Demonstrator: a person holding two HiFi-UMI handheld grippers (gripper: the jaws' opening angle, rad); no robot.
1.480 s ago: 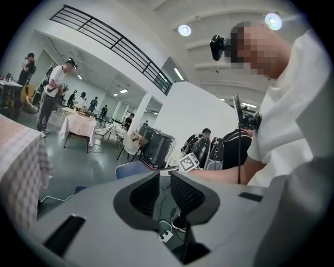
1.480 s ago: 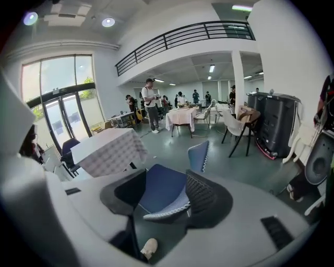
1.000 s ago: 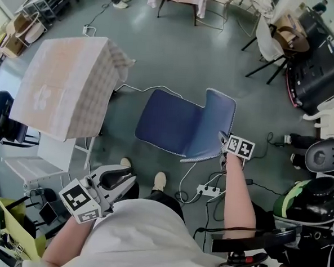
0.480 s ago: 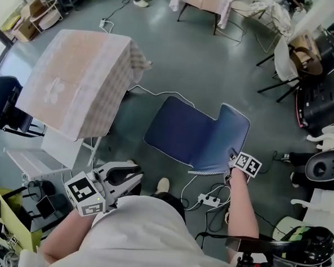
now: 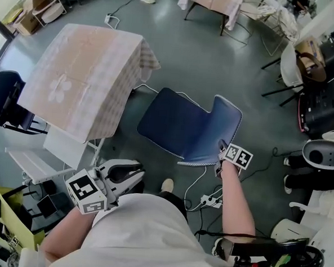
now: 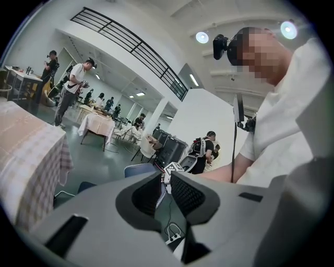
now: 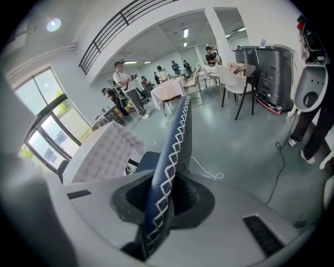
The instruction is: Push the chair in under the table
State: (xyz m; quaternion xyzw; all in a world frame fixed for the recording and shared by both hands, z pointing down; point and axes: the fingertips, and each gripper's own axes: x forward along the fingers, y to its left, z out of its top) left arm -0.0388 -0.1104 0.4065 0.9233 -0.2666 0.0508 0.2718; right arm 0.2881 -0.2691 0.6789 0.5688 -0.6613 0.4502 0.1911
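A blue chair (image 5: 176, 128) with white stitched edging stands on the grey floor, its seat facing the table (image 5: 80, 79), which has a pink checked cloth over it. My right gripper (image 5: 222, 153) is shut on the near edge of the chair's backrest (image 5: 221, 125). In the right gripper view that stitched edge (image 7: 175, 141) runs up from between the pads of the right gripper (image 7: 164, 195). My left gripper (image 5: 133, 176) hangs low beside the person's body, shut on nothing. The left gripper (image 6: 167, 190) points past the chair (image 6: 138, 169).
A power strip with cables (image 5: 208, 201) lies on the floor near the person's shoe (image 5: 166, 185). A black office chair (image 5: 2, 100) and a white rack (image 5: 35, 164) stand left of the table. More chairs (image 5: 295, 59) and machines crowd the right side.
The chair has slid nearer the table's corner with my right gripper on its backrest. My left gripper has kept its place beside the body.
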